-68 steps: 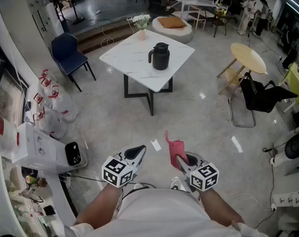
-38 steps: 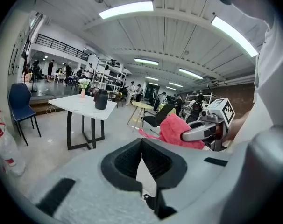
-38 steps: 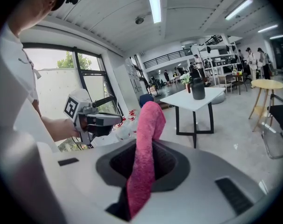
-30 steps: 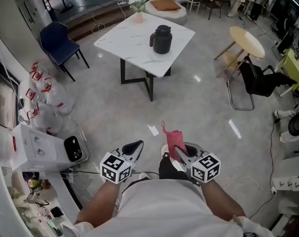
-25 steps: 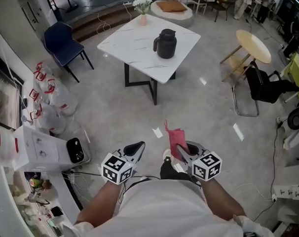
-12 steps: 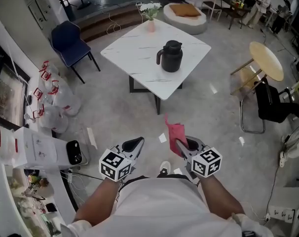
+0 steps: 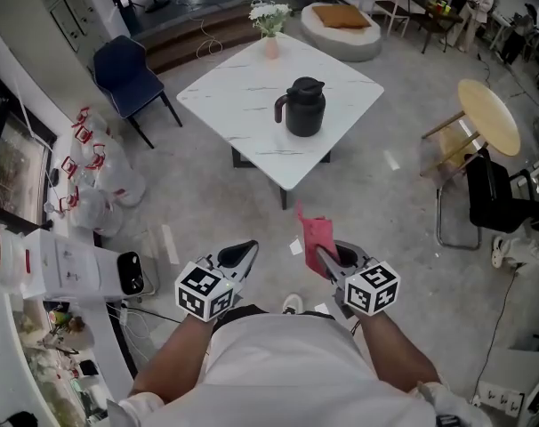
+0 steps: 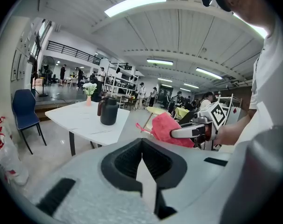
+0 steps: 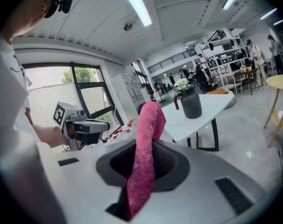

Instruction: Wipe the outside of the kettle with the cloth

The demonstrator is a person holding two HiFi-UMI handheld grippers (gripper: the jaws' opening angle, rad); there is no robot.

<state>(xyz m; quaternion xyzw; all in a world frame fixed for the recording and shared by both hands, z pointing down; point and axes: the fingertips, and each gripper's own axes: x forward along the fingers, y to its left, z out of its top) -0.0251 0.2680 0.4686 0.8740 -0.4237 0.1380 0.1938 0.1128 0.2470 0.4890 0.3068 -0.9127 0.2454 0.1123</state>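
Kettle (image 7: 303, 109) stands on white table (image 7: 238, 105), grey floor (image 7: 207, 207) around.

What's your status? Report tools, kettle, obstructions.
Left tool shut, empty. Right tool shut on cloth. Kettle on table ahead, out of reach. Nothing seen in the way.

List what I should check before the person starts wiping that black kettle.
1. Cloth gripped: ok. The right gripper is clamped on the pink cloth.
2. Other gripper free: ok. The left gripper is shut with nothing in it.
3. Kettle steady: ok. The kettle stands upright, lid on, on the white table.
4. Kettle within reach: not ok. The table lies ahead across open floor, well beyond both grippers.
5. Room around the kettle: ok. The flower vase sits apart at the far corner.
6. Kettle hot or full: cannot tell.
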